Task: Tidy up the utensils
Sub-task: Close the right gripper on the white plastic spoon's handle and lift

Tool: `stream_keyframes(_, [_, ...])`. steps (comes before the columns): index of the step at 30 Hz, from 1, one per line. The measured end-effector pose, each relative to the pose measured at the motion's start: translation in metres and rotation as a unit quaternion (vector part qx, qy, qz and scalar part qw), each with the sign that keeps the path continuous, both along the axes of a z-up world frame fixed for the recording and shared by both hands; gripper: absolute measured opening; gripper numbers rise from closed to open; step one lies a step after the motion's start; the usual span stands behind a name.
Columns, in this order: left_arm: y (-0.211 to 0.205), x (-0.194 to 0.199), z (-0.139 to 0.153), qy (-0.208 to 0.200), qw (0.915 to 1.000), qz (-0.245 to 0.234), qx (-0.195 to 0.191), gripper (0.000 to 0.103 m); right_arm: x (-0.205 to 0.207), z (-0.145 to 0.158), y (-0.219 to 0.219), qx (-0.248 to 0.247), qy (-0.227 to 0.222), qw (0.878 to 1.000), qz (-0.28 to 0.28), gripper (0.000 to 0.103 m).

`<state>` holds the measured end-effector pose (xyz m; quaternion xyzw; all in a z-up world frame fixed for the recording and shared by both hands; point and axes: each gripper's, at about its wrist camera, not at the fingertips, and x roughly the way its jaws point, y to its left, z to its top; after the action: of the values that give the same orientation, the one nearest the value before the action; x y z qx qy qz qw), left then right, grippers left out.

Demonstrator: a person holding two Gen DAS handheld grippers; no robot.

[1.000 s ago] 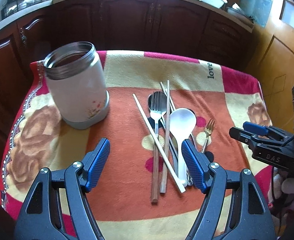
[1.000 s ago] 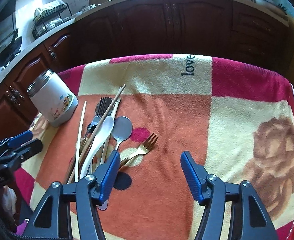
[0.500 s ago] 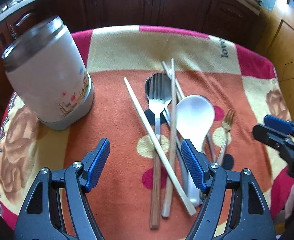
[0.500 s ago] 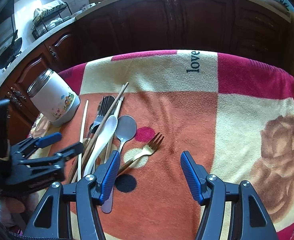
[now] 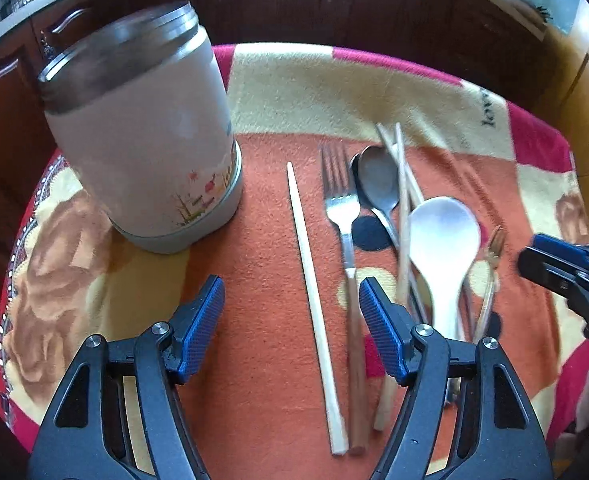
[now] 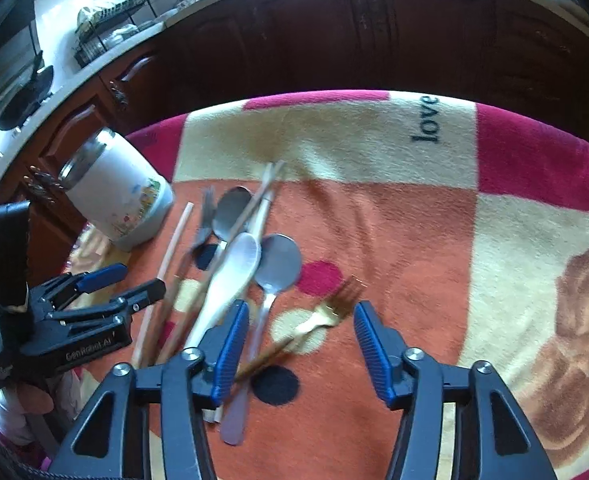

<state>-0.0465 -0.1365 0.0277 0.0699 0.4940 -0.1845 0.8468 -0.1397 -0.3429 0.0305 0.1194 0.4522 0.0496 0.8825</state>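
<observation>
A heap of utensils lies on the blanket: a pale chopstick (image 5: 310, 280), a steel fork (image 5: 344, 208), a steel spoon (image 5: 378, 180), a white plastic spoon (image 5: 442, 236) and a small gold fork (image 6: 330, 312). A white canister (image 5: 146, 140) with a steel rim stands upright to their left. My left gripper (image 5: 290, 300) hovers low, jaws closing, astride the pale chopstick without touching it. My right gripper (image 6: 300, 316) is closing too, with the gold fork's neck between its pads but not pressed. Each gripper shows in the other's view: the right gripper (image 5: 542, 256), the left gripper (image 6: 134, 280).
The blanket (image 6: 426, 216) has rose patterns, red borders and the word "love". Dark wooden cabinets (image 6: 334, 40) stand behind the table's far edge. A dish rack (image 6: 106, 20) sits on the counter at the back left. A hand (image 6: 18, 400) holds the left gripper.
Both grippers have come down closer to the utensils. The left one now straddles the pale chopstick near the canister. The right one's jaws have narrowed around the gold fork.
</observation>
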Motion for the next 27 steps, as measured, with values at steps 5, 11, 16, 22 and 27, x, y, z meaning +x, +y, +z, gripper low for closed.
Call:
stream_keyframes(5, [0.008, -0.01, 0.017, -0.004, 0.9998, -0.001, -0.02, 0.07, 0.015, -0.005, 0.008, 0.036, 0.003, 0.999, 0.011, 0.043])
stream_keyframes(11, [0.009, -0.022, 0.023, -0.007, 0.9997, -0.005, -0.025, 0.07, 0.044, -0.026, 0.007, 0.106, 0.026, 0.994, -0.004, 0.015])
stream_keyframes(16, [0.006, -0.023, 0.022, -0.005, 0.9996, -0.003, -0.026, 0.07, 0.037, -0.026, 0.005, 0.126, 0.016, 0.992, -0.006, 0.006])
stream_keyframes(22, [0.001, -0.023, 0.022, -0.005, 0.9995, -0.007, -0.032, 0.07, -0.001, -0.008, -0.02, 0.149, -0.007, 0.989, -0.024, 0.003])
stream_keyframes(27, [-0.015, -0.02, 0.023, 0.001, 0.9987, -0.026, -0.043, 0.07, -0.03, -0.011, -0.062, 0.178, -0.004, 0.982, -0.068, 0.003])
